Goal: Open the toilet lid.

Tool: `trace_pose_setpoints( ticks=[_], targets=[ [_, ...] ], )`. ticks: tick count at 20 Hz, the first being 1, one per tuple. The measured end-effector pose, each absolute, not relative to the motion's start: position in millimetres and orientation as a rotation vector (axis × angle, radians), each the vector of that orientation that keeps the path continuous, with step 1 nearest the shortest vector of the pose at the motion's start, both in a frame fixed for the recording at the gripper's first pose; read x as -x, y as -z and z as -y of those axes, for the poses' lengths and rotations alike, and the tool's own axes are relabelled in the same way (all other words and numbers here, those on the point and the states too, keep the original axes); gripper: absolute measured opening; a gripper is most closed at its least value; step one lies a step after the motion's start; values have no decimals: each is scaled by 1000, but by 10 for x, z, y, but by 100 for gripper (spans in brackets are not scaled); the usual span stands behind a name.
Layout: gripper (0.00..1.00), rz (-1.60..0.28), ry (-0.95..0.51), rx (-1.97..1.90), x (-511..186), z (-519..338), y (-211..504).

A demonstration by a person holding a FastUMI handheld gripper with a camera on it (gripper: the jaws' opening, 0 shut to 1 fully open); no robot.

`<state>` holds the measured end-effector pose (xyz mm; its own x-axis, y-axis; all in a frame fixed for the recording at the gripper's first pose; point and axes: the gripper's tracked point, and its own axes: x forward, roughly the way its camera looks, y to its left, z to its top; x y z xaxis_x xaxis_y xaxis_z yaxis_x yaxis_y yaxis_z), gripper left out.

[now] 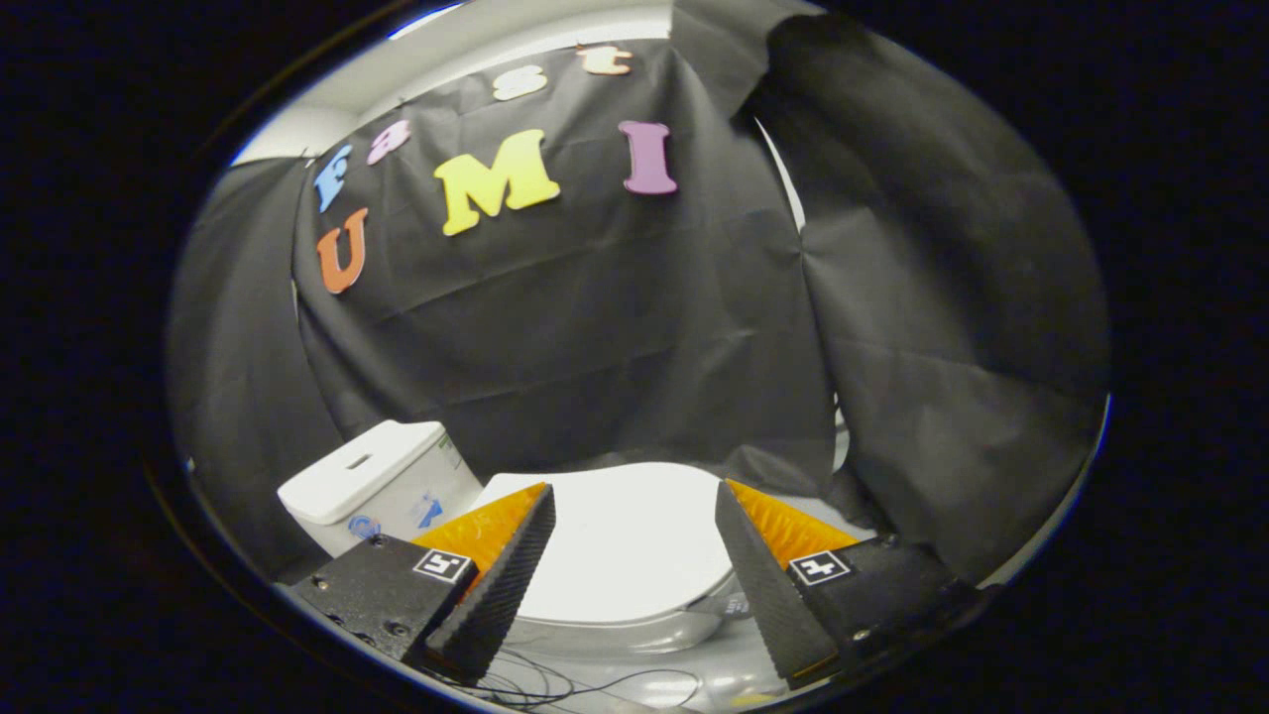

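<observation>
Black cloth walls the booth behind a white toilet. The closed lid (pixel 620 540) lies flat just ahead of the gripper (pixel 634 516), seen between its fingers, tank (pixel 372 481) beyond to the left. The jaws stand wide apart, holding nothing; the lid's near rim faces them

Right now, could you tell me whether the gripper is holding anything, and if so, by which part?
Nothing is held. The gripper is open, its fingers spread apart above the closed toilet lid, not pressing on it.
</observation>
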<state>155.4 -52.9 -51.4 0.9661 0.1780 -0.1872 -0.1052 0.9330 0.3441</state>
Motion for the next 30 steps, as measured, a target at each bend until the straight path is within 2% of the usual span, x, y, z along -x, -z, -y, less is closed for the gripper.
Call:
trace_pose_setpoints(
  ticks=[6, 15, 27, 30],
  targets=[
    [100, -319, -167, -542, -1875, 771, 1048],
    [100, -462, -185, -772, -2009, 950, 1752],
    [98, -570, -166, -990, -2062, 1098, 2316],
    [93, -618, -196, -1086, -2032, 1041, 2373]
  ],
)
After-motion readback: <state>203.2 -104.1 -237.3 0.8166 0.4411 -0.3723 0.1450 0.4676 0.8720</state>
